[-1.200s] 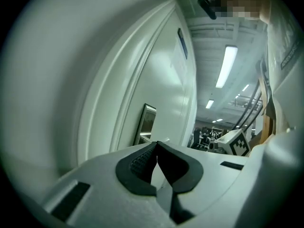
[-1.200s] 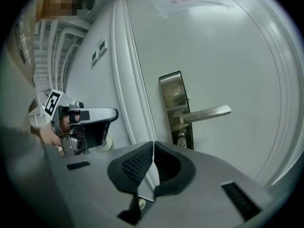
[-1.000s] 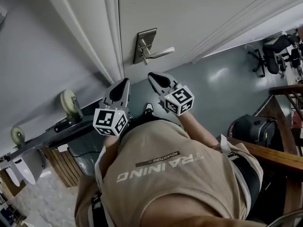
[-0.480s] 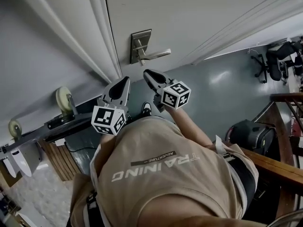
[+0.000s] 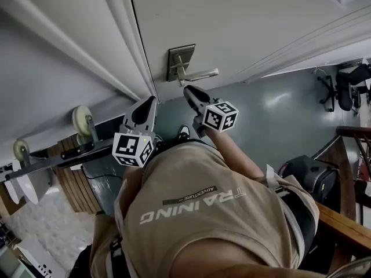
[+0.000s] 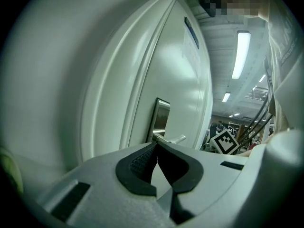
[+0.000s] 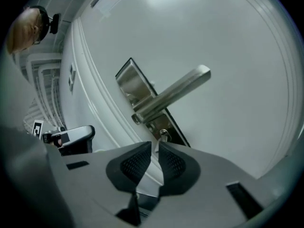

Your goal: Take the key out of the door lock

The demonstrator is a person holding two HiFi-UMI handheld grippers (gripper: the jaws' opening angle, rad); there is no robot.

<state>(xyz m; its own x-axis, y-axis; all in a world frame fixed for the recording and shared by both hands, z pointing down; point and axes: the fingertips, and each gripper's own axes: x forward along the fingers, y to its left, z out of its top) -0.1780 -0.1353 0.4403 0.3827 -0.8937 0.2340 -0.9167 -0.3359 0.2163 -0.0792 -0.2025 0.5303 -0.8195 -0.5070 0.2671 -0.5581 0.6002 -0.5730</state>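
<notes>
Nearest the head camera are two marker cubes, one on each tool.

1. Left tongs (image 5: 152,99): the left gripper view shows the tips pressed together with nothing between them. They are held back from the door (image 5: 243,22), near its hinge-free edge.
2. Right tongs (image 5: 188,90): the right gripper view shows the pads slightly apart, with a narrow gap and nothing gripped.
3. Key (image 7: 163,135): one key, seated in the lock just beyond the right tongs' tips, at the end of the lock plate (image 7: 128,82) below the lever handle (image 7: 175,91). Only the right gripper view shows it; in the head view the right tongs cover that spot.
4. The door carries one plate and one lever, both visible in all three views.
</notes>
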